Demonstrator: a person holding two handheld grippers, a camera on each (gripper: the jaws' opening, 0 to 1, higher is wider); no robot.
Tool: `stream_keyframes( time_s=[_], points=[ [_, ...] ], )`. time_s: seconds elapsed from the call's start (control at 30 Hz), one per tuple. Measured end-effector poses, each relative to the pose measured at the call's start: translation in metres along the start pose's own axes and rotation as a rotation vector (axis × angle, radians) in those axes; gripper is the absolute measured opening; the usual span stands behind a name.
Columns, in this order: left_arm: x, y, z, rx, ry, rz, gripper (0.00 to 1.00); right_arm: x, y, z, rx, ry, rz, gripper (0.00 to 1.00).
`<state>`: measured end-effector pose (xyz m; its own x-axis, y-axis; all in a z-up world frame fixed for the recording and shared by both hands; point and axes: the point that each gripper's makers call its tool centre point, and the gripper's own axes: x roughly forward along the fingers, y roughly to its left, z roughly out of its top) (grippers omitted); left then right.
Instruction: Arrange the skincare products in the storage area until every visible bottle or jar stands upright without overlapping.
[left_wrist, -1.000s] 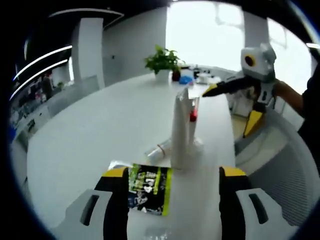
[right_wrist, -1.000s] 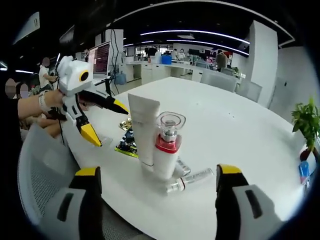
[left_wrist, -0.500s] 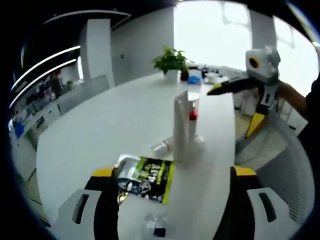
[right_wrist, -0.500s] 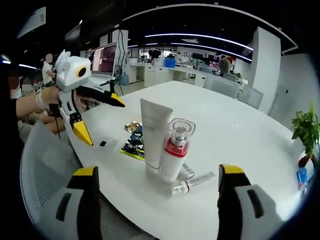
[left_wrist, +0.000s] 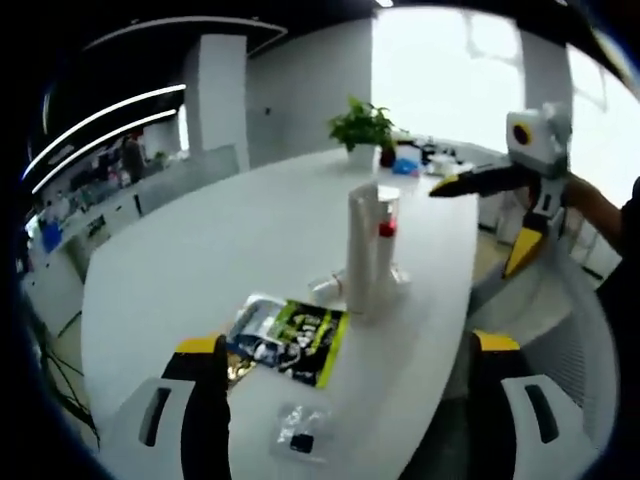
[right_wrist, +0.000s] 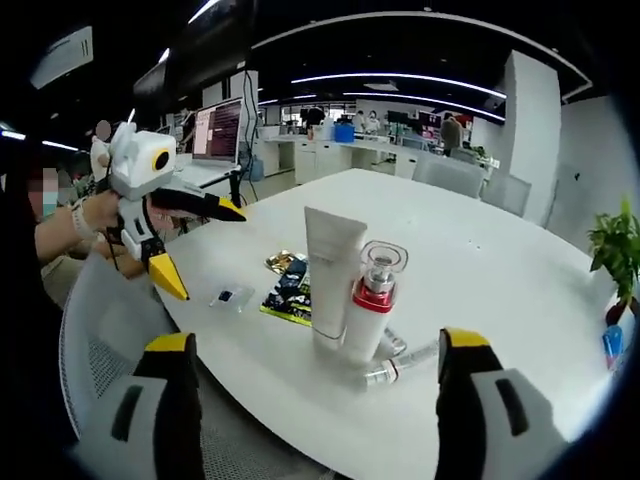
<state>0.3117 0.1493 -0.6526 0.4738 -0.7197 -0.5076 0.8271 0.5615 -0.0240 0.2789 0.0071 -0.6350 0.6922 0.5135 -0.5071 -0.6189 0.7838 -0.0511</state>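
Observation:
A white tube (left_wrist: 360, 250) stands upright on its cap on the white table (left_wrist: 220, 250), with a clear-capped bottle with a red collar (left_wrist: 385, 238) upright right beside it. Two small tubes (left_wrist: 325, 289) lie flat at their base. In the right gripper view the same white tube (right_wrist: 332, 280), red-collared bottle (right_wrist: 375, 305) and lying small tubes (right_wrist: 408, 362) are seen from the other side. My left gripper (left_wrist: 347, 343) is open and empty, well short of the products. My right gripper (right_wrist: 315, 343) is open and empty too. Each appears in the other's view: right gripper (left_wrist: 480, 220), left gripper (right_wrist: 205, 250).
A green-and-black sachet (left_wrist: 295, 340) and a small clear packet (left_wrist: 300, 440) lie near the table's edge. A potted plant (left_wrist: 365, 130) and small items stand at the far end. A mesh chair back (right_wrist: 110, 330) sits close to the table edge. Office desks lie beyond.
Both grippers have drawn back from the table, so the products look smaller and farther. The tube, the bottle and the lying tubes have not moved. Both grippers stay open.

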Motion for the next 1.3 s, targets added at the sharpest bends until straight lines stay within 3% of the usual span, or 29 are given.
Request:
stream_keyframes(
  time_s=[0.33,0.57,0.93,1.07,1.3],
  points=[
    [-0.013,-0.005,-0.007,0.061,0.001,0.037,0.97,-0.006,-0.001,-0.003,-0.071,0.032,-0.008,1.00],
    [-0.023,-0.011,-0.009,0.041,-0.012,0.042,0.97,-0.005,-0.003,-0.009,-0.148,0.059,0.015,1.00],
    [-0.031,-0.011,-0.011,0.042,0.001,0.077,0.97,-0.003,-0.027,-0.034,-0.240,0.159,0.042,1.00],
    [-0.029,-0.008,-0.013,0.029,0.010,0.101,0.97,0.002,-0.038,-0.034,-0.242,0.156,0.059,1.00],
    [-0.026,-0.005,-0.006,-0.004,0.005,0.127,0.97,0.011,-0.056,-0.043,-0.299,0.207,0.107,0.90]
  ],
)
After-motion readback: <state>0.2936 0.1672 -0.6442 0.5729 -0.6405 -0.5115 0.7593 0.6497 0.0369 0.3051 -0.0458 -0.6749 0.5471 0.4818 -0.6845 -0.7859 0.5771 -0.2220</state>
